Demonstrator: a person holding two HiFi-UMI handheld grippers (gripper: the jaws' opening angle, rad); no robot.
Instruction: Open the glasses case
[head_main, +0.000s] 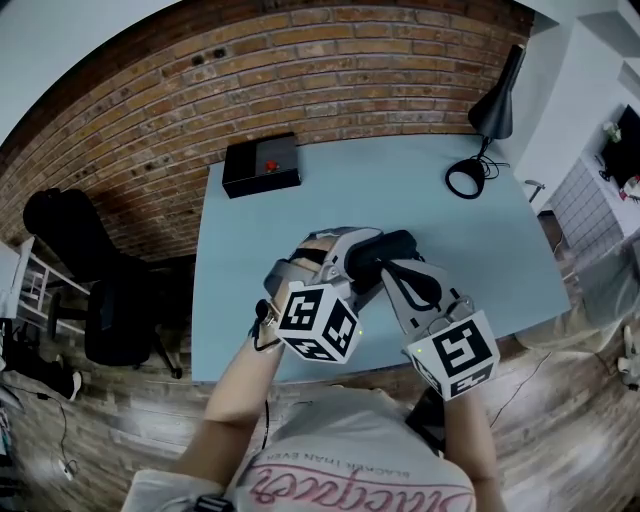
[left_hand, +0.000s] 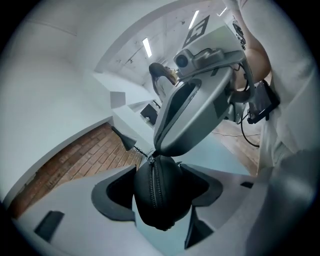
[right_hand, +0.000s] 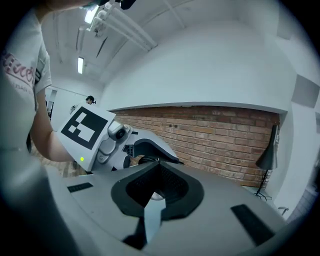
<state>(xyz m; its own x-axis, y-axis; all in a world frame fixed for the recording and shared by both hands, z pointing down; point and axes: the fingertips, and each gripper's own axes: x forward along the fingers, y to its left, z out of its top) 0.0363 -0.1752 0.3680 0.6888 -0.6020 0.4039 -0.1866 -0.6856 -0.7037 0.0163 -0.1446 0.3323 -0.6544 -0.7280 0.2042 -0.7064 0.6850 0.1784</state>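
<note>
The black zippered glasses case (left_hand: 161, 192) stands on end between the pads (left_hand: 114, 195) of my left gripper (left_hand: 161, 200), which is shut on its sides. Its zip faces the camera. My right gripper (left_hand: 159, 150) comes in from above, shut with its tips on the small metal zipper pull (left_hand: 151, 156) at the case's top end. In the head view both grippers meet over the near middle of the blue table (head_main: 400, 190), with the case (head_main: 392, 248) dark between them. The right gripper view shows its tips (right_hand: 154, 162) met, with the case almost hidden behind them.
A black box with a red button (head_main: 261, 165) sits at the table's far left corner. A black desk lamp (head_main: 495, 105) and its coiled cable (head_main: 466, 180) stand at the far right. A black office chair (head_main: 80, 260) is left of the table, before the brick wall (head_main: 300, 60).
</note>
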